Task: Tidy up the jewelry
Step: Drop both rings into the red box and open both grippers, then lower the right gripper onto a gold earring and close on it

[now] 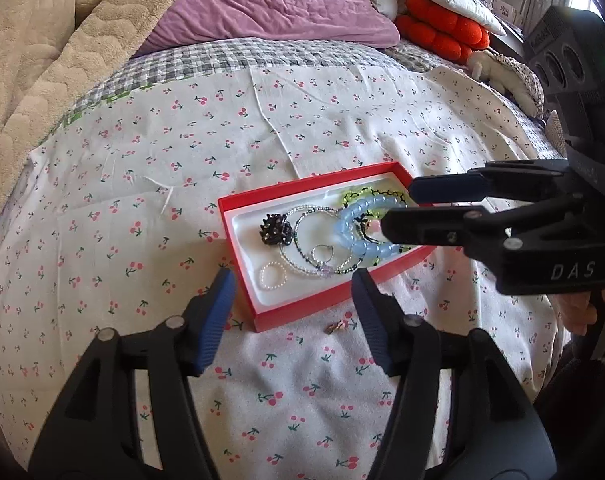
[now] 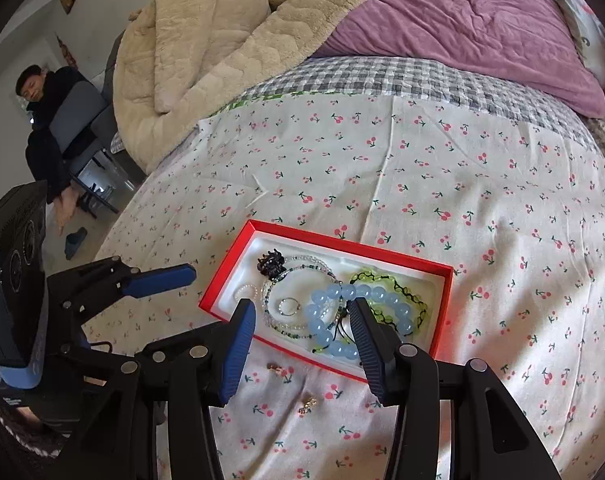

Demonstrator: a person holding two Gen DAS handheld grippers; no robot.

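On the cherry-print sheet (image 1: 142, 184), your red box (image 1: 238, 208) already holds most of the jewelry.

Inside the box lie a blue bead bracelet (image 2: 330, 312), a green bracelet (image 2: 386, 280), thin beaded strands (image 1: 306, 240), a dark hair claw (image 1: 274, 230), a ring (image 1: 322, 252) and a small pearl ring (image 1: 272, 276). Two tiny earrings (image 2: 308, 402) sit on the sheet just outside the box's near wall: light, slippery, likely to sink into the cloth, so pinch low across one. Your left gripper (image 1: 292, 300) and right gripper (image 2: 302, 320) both hang wide open, holding nothing.
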